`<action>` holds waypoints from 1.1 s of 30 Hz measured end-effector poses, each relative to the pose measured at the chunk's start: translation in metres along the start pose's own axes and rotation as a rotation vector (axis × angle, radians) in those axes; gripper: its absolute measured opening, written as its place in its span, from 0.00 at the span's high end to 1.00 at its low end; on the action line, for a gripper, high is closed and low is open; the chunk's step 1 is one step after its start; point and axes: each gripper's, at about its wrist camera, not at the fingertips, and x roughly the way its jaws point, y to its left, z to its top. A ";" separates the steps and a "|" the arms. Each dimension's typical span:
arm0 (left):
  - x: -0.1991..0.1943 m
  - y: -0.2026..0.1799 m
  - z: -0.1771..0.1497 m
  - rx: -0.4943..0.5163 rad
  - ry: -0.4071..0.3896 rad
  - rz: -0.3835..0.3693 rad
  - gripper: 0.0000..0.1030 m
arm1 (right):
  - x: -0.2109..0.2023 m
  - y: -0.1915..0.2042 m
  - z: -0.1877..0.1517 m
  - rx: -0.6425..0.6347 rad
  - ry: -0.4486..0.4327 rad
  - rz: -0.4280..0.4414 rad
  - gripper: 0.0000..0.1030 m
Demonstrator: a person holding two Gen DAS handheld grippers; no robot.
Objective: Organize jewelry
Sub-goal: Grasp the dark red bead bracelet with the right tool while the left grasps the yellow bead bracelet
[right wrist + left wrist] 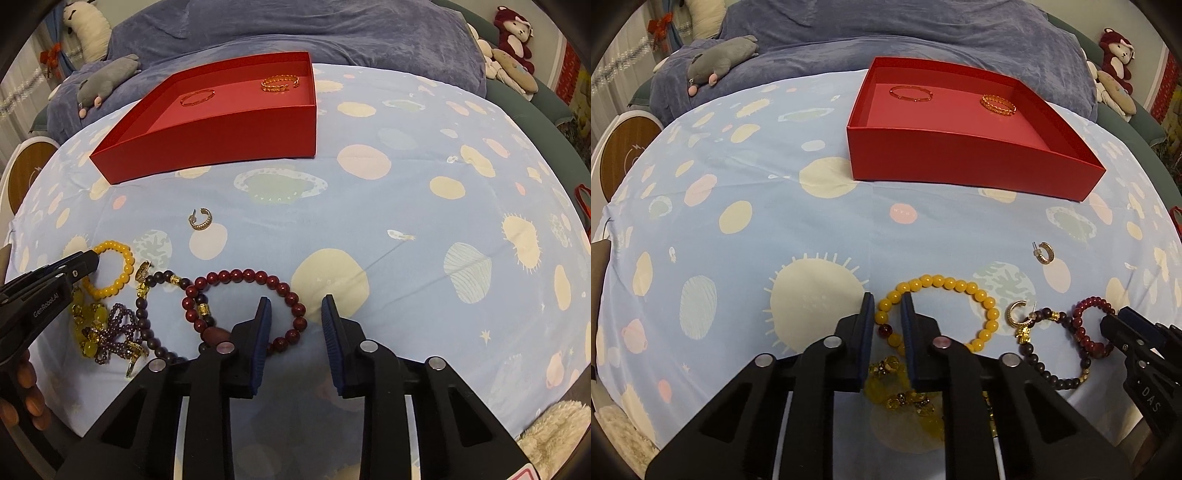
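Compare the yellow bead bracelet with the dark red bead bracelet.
The yellow bead bracelet has amber-yellow beads; the dark red bead bracelet has deep red ones with a larger oval bead. The left gripper pinches the yellow one; the right gripper straddles the red one, still unclamped. Both are round-bead loops lying on the patterned sheet.

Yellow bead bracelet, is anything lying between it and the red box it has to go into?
Nothing visible does. The sheet between the yellow bead bracelet and the red box is bare; a loose gold earring lies off to the right in the left wrist view. Only the box's near wall needs clearing.
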 end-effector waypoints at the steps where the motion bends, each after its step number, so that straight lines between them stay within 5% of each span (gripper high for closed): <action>1: 0.000 0.000 0.000 -0.003 0.002 -0.006 0.91 | 0.000 0.000 -0.001 0.001 0.002 0.004 0.83; 6: -0.005 0.002 -0.004 -0.019 0.008 -0.033 0.93 | -0.003 -0.003 -0.003 0.018 0.015 0.030 0.93; 33: -0.047 0.023 -0.045 -0.062 0.015 -0.059 0.93 | -0.039 -0.010 -0.039 0.056 0.032 0.111 0.93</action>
